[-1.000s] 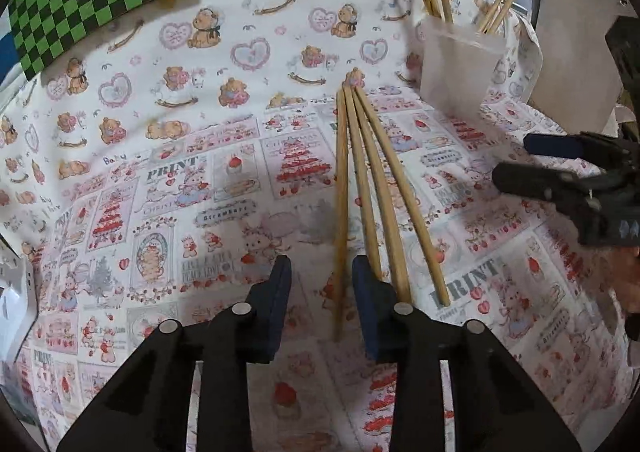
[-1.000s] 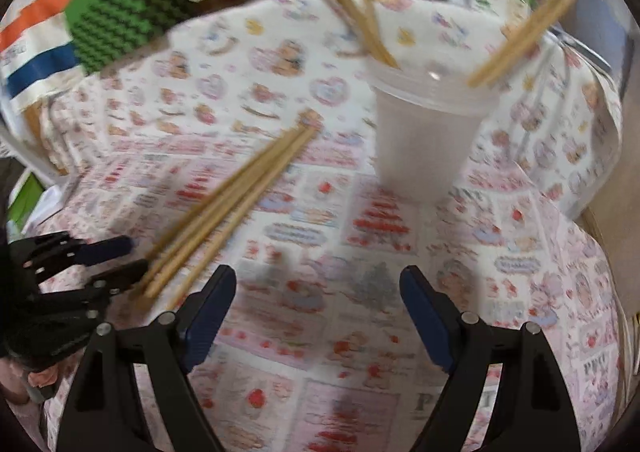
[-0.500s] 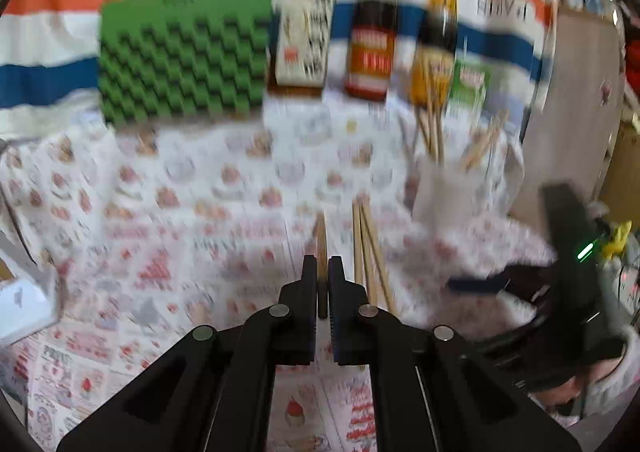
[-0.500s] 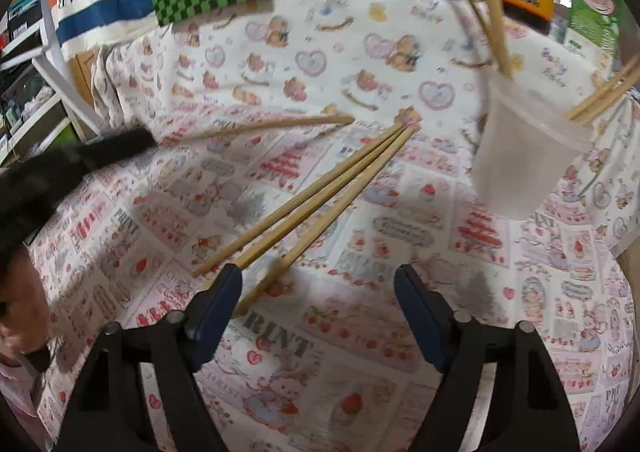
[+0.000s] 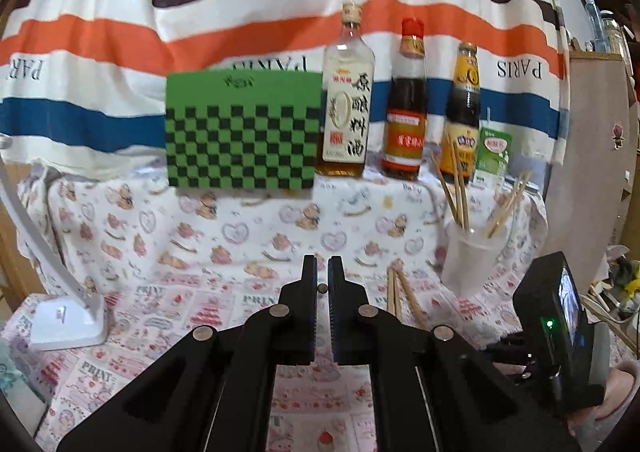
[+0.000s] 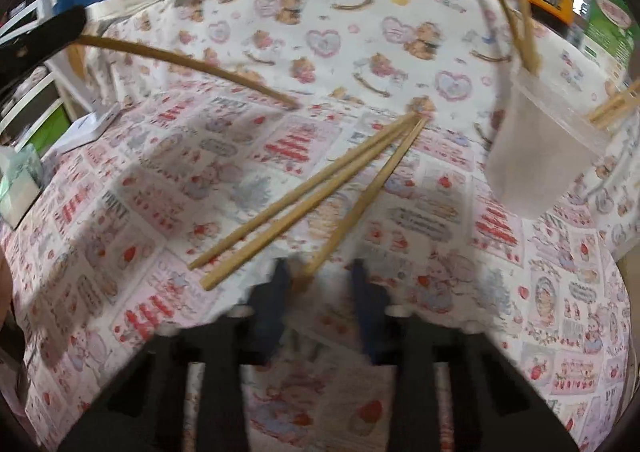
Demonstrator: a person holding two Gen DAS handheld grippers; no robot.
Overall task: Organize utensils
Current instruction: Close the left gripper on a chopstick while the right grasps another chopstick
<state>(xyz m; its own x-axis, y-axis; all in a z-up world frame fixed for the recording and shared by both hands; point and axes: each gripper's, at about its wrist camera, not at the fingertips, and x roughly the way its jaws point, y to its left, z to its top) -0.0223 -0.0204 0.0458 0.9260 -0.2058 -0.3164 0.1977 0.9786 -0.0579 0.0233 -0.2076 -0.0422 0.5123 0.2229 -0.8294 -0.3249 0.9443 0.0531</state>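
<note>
Chopsticks split between your jaws and the table.
Your left gripper [image 5: 322,279] grips one chopstick [image 6: 188,64] aloft; your right gripper [image 6: 320,284] jaws are closing around another chopstick [image 6: 360,204]; open cloth lies left of the cup [image 6: 536,156].

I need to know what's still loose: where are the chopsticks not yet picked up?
Right wrist view: three chopsticks lie on the tablecloth, centre, fanning toward the plastic cup at right.

Printed tablecloth [image 6: 328,12] covers table; three chopsticks [image 6: 304,204], cup [image 6: 540,156], bottles [image 5: 404,108] on it.
</note>
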